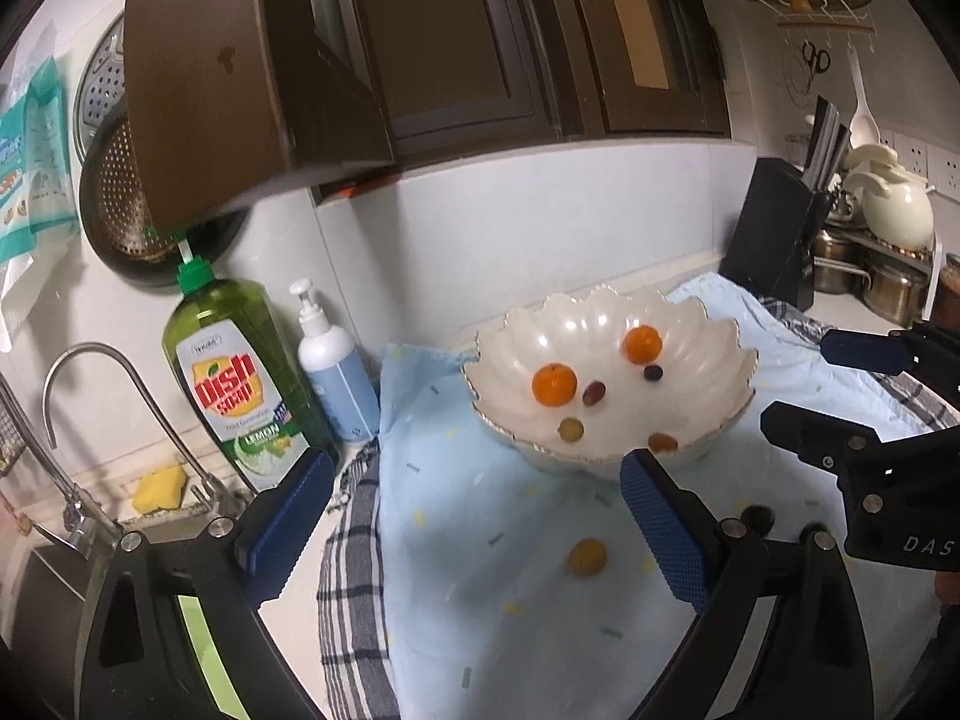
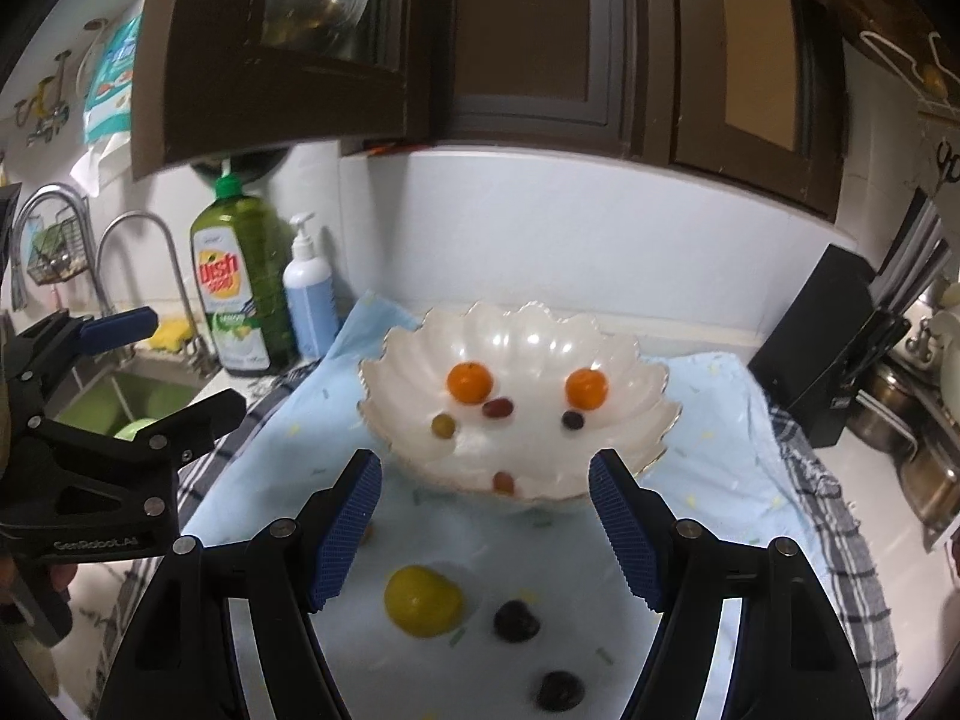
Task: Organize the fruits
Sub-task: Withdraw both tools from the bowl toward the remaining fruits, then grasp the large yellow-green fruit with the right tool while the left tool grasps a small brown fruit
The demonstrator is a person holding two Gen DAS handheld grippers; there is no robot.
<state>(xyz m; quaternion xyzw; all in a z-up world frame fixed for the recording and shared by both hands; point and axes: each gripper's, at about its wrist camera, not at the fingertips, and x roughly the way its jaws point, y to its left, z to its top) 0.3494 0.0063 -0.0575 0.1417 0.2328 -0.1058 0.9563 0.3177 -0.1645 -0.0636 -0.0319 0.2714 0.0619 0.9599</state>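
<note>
Left wrist view: the left gripper [image 1: 474, 510] hung over the light blue cloth [image 1: 480, 630], fingers wide apart w/ nothing between them. A white scalloped bowl [image 1: 714, 336] sat on the cloth just ahead, holding two oranges [image 1: 554, 384] and a few grapes. A yellow-green fruit [image 1: 587, 557] lay on the cloth btwn the fingers' line and the bowl. The right gripper [image 1: 804, 384] came in from the right edge. Dish soap bottle [image 1: 234, 372] stood by the sink.

Right wrist view: the right gripper [image 2: 486, 528] had its fingers spread, empty. Below them lay the yellow-green fruit [image 2: 423, 600] and two dark grapes [image 2: 516, 621], all apart from the bowl [image 2: 624, 354].
</note>
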